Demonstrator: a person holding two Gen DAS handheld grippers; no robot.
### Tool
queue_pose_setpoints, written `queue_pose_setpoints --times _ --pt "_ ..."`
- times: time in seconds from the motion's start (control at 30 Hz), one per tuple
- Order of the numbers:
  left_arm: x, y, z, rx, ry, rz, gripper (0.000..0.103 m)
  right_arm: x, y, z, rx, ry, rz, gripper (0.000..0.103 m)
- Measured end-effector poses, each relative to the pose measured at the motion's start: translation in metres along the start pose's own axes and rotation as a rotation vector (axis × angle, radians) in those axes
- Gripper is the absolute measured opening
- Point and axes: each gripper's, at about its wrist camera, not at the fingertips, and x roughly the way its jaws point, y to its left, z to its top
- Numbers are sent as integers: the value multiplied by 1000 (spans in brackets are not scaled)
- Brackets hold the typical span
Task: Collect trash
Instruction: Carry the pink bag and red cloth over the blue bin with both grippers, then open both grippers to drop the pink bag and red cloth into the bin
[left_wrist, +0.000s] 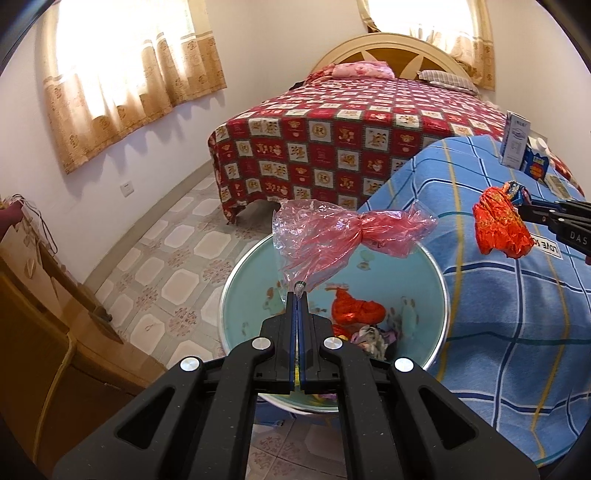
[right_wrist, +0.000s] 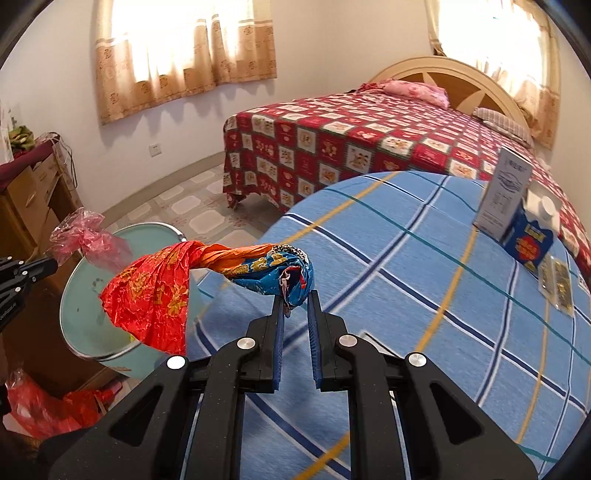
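The left gripper (left_wrist: 298, 295) had its two black fingers pressed together on the twisted tail of a crumpled, translucent pink plastic bag (left_wrist: 347, 236), which hung directly above the open mouth of a round, pale-green enamel basin with a metal rim (left_wrist: 255, 314) standing on the tiled floor (left_wrist: 173, 266). Inside that basin lay a scrunched red foil wrapper (left_wrist: 354, 310) and some paler scraps, too jumbled to identify with certainty. The right gripper (right_wrist: 295, 301) was clamped on the blue end of a twisted, crinkled red-and-blue foil wrapper with gold print (right_wrist: 162, 291); its red end drooped out over the edge of the blue plaid tablecloth (right_wrist: 424, 280), toward the basin just beside the table. Farther along the cloth stood a tall white-and-blue carton (right_wrist: 504, 195), with a shorter blue carton with a white screw cap (right_wrist: 532, 240) touching its side, and a flat, dark packet (right_wrist: 557, 284) near them. Behind the table stretched a bed with a red patchwork-print cover (right_wrist: 351, 144), and a wooden cabinet (right_wrist: 29, 199) stood against the wall on the left.
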Motion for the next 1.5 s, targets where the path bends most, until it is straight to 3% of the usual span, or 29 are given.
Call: queue_pose_setpoints --times 1.23,1.33,1.43,1.5 --pt "-1 56 -8 -90 20 83 0 35 66 27 -120 26 77 13" --pt "-2 56 -7 -108 13 74 4 37 70 29 -128 27 125 15" --pt "-5 54 -6 -110 0 60 29 37 69 29 -120 18 163 41" --pt "-7 51 -6 -105 -11 55 37 37 69 28 -116 23 167 45"
